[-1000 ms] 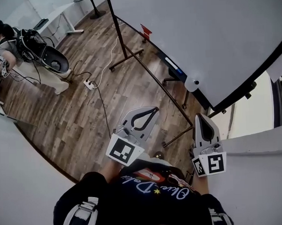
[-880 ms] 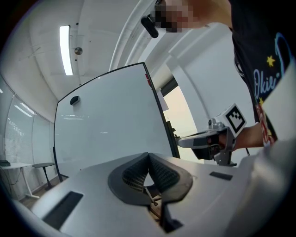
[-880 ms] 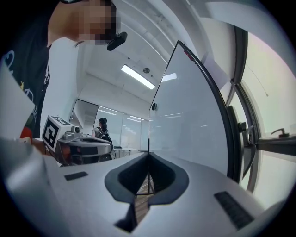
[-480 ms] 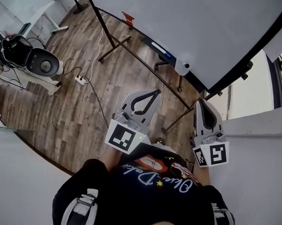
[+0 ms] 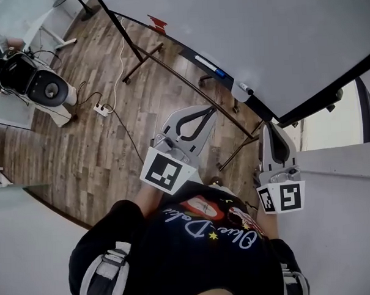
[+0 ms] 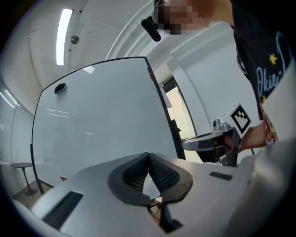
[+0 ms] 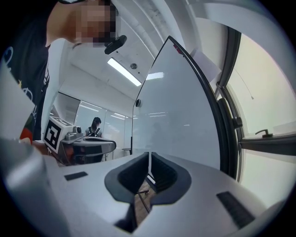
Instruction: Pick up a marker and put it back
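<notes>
In the upper centre of the head view, a slim blue marker (image 5: 209, 64) lay in the narrow tray (image 5: 196, 56) along the lower edge of the whiteboard (image 5: 259, 30). A white object with a dark end (image 5: 243, 87) lay further along the same tray; whether it was a second marker could not be told. At lower centre, the left gripper (image 5: 207, 111) and the right gripper (image 5: 272, 129) were well apart from the tray. Both had their jaws together with nothing between them.

Probable faults from this state:
- Jaws not parted before arrival would push the marker along or off the tray.
- The barrel looked round and smooth; an off-centre grip could let it roll or twist out.
- The tray was shallow and close to the board, so a gripper tip could strike either.

The pads (image 6: 134, 175) were dark and ribbed, set in pale moulded shells. The board face was glossy, its frame (image 5: 163, 65) thin dark metal tube, and the floor (image 5: 111, 141) wood-grain plank.
</notes>
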Motion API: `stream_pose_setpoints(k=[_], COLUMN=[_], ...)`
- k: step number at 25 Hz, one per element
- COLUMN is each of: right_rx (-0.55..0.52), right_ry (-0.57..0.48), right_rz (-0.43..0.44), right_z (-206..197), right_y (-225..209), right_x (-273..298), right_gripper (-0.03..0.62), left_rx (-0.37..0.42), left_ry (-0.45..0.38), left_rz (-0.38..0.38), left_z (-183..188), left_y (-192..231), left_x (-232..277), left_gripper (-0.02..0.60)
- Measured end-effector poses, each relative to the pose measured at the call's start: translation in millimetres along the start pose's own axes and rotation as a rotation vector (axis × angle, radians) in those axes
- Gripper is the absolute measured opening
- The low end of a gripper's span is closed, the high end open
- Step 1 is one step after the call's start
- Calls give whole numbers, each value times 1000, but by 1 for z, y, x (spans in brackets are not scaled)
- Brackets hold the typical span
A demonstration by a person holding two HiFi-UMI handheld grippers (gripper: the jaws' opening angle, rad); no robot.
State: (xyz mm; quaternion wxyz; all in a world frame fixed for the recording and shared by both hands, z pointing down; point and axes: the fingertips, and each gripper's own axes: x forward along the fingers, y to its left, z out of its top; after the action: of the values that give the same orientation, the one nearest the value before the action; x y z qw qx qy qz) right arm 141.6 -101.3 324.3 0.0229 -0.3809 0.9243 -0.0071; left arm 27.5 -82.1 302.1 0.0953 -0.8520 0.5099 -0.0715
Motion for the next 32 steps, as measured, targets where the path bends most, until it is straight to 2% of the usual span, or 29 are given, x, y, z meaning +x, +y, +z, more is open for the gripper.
stream_pose_setpoints(k=[8,14,19,32], right_rx=[-8,7,13,46], right_ry=[42,80,122,206], right_rz=[-100,-188,-253,-393], right_z=[-8,-21,-32,-70], right_y=[-10,-19,-24,-37], right_x=[35,55,67,97], right_gripper=[5,49,86,107], left_rx=[11,-31,-28,-44], left_ry=[8,-4,-25,-27], left_rz=[-114,-187,-270,-398], left_z=[-15,-27,-33,-54], left_y=[33,54,61,87], left_x=[30,57,76,105], left_gripper=[3,3,3,3])
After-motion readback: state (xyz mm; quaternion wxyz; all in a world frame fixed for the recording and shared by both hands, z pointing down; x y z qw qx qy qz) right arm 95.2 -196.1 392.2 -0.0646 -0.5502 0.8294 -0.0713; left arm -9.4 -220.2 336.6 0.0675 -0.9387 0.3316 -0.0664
